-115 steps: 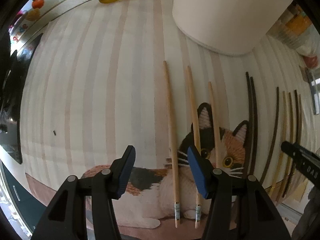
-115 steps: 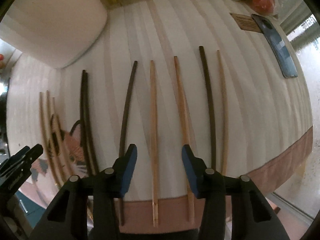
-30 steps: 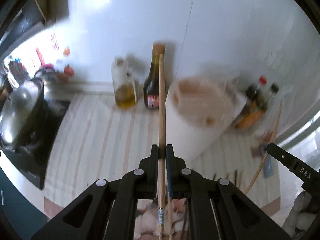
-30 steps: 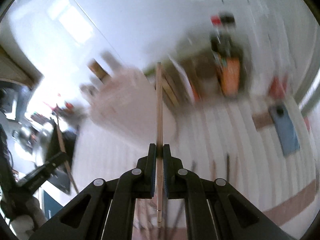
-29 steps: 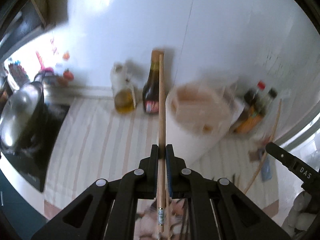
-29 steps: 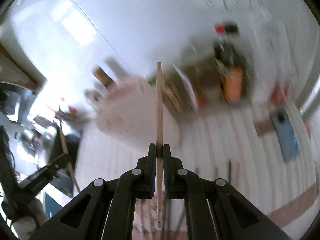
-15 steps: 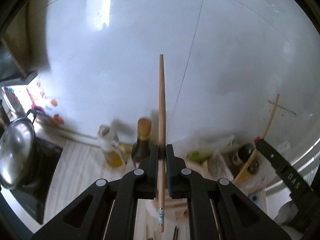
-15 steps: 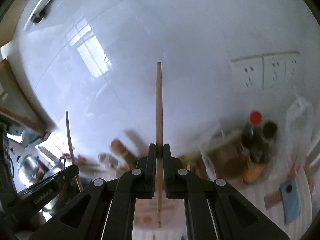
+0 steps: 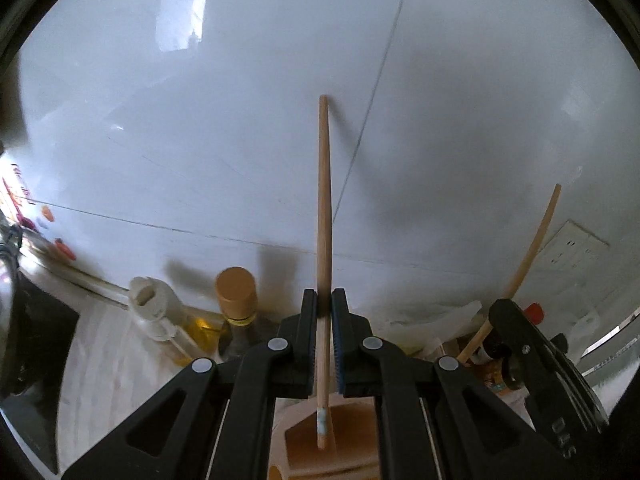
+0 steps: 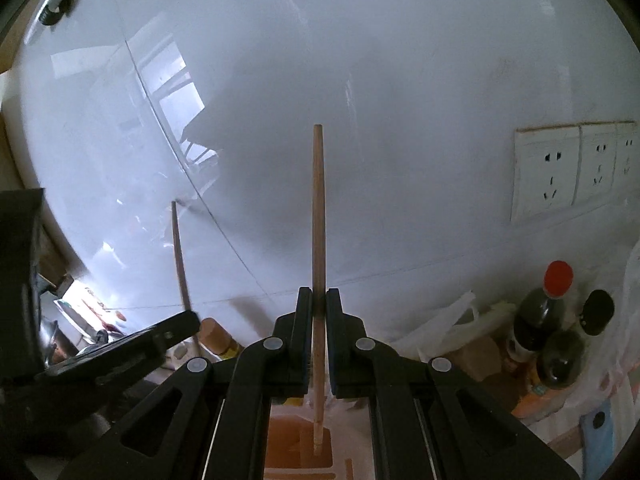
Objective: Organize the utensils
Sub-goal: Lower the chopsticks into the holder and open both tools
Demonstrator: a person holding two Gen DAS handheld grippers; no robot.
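Observation:
My left gripper [image 9: 323, 308] is shut on a light wooden chopstick [image 9: 323, 208] held upright; its banded lower end hangs over an orange-brown compartment of the utensil holder [image 9: 348, 432]. My right gripper [image 10: 319, 304] is shut on a plain wooden chopstick [image 10: 318, 208], also upright, its lower tip over a square slot of the same holder [image 10: 298, 448]. Each gripper shows in the other's view: the right gripper [image 9: 536, 364] with its chopstick at the right, the left gripper [image 10: 120, 356] at the left.
A white tiled wall [image 9: 280, 120] fills both views. An oil jug [image 9: 156, 312] and a brown-capped bottle [image 9: 236, 292] stand behind the holder. Dark sauce bottles [image 10: 552, 320], wall sockets [image 10: 560, 168], a plastic bag and a blue phone [image 10: 596, 428] are at the right.
Both grippers have tilted further upward toward the wall and moved in over the holder. The chopsticks' lower ends now hang above the holder's slots. Both stay gripped.

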